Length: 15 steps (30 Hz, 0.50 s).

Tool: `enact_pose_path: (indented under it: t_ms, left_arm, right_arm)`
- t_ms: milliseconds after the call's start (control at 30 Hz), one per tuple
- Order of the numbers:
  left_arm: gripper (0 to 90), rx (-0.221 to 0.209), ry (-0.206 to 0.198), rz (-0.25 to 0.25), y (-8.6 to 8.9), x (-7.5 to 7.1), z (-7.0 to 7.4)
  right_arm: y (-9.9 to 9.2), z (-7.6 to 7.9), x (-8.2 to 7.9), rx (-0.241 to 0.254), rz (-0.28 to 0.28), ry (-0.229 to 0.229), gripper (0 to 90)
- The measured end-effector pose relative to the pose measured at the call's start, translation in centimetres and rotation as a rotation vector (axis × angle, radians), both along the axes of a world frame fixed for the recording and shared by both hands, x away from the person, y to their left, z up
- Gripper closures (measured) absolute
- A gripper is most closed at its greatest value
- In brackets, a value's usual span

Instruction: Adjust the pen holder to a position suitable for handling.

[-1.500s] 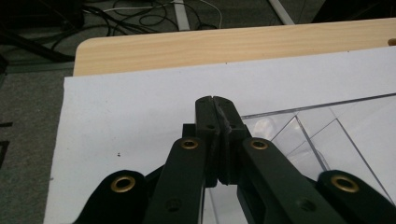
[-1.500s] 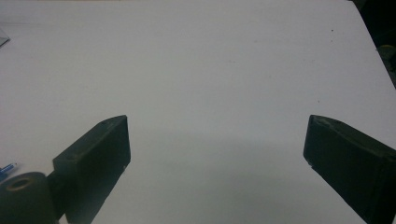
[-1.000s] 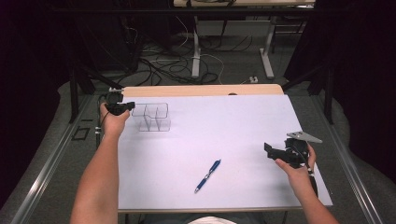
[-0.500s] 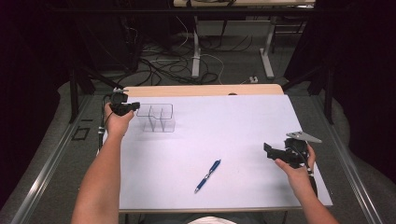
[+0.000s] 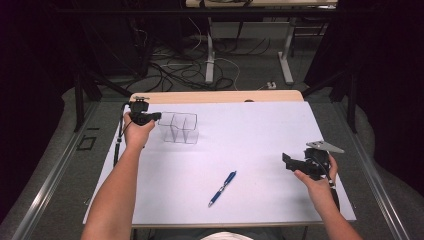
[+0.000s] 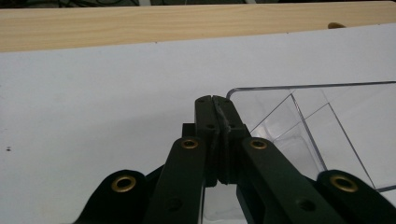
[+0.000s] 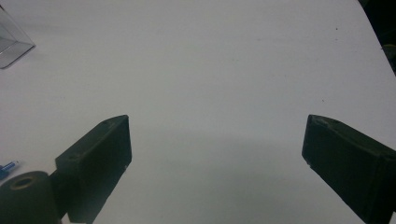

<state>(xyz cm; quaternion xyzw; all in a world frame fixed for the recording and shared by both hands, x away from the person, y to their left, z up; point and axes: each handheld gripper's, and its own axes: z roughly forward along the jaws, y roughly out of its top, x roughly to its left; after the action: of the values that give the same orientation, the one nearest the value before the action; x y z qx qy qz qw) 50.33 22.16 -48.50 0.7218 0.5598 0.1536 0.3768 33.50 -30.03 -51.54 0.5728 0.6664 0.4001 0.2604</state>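
Clear plastic organizer (image 5: 179,128) lying crosswise, left claw (image 5: 156,116) clamping its wall (right claw (image 5: 286,161) wide)

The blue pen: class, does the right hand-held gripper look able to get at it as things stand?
Probably yes: the right hand-held gripper is open, and only bare white table lies between it and the blue pen.

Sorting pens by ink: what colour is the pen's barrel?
Blue pen, clearest in the high view.

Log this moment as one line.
left gripper: shut on clear organizer wall | right gripper: open, holding nothing | pen: lying on table
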Motion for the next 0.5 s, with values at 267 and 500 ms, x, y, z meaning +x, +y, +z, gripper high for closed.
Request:
enact_pose_path:
  t_ms: [267,500]
  left_arm:
    - [90.0,0.0,0.034,-0.015,-1.4,-0.7,0.2]
    - [90.0,-0.045,0.019,0.003,-2.2,-1.4,-0.1]
  right_arm:
    - [-0.1,0.0,0.0,-0.008,-0.002,-0.002,7.9]
    - [0.0,0.0,0.0,0.0,-0.002,0.002,8.0]
